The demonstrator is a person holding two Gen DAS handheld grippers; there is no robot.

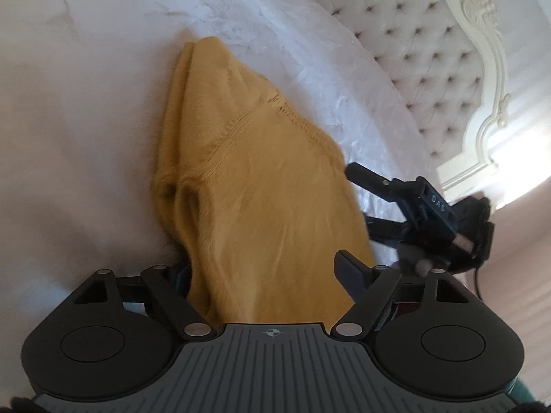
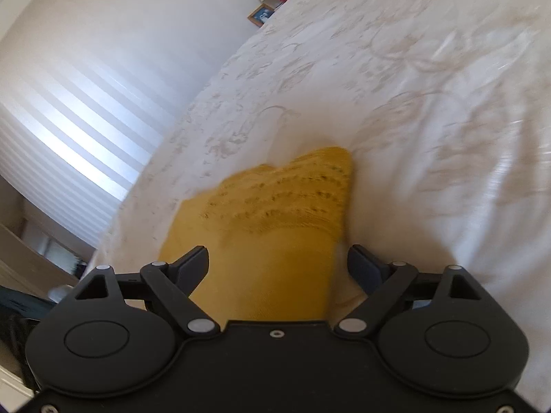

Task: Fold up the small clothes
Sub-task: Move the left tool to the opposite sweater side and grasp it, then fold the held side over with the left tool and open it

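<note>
1. The garment, a mustard-yellow knit, lies on the bed, bunched into a long, narrow shape. A ribbed or openwork band crosses it partway along.
2. Left tongs: jaws wide. The garment runs up between them from under the camera. The right finger stands clear at the cloth's edge; the left finger is mostly hidden behind the cloth, so whether it touches cannot be told.
3. Right tongs: jaws wide, with the garment lying between them. The left finger sits at or over the garment's edge; the right finger is just beside the cloth, over white cover. No pad plainly presses.
4. In the left wrist view the right tongs show at the garment's right edge, fingers spread, close to the cloth.
5. The bedcover around the garment is white with a faint embossed floral pattern, wrinkled and blurred to the garment's right.
6. Beyond the garment, at the bed's head, is a tufted, buttoned headboard in a carved cream frame.
7. Left of the garment in the right wrist view, a window with striped blinds glows bright. Past the bed's far edge stand a small framed picture and some blurred objects.
</note>
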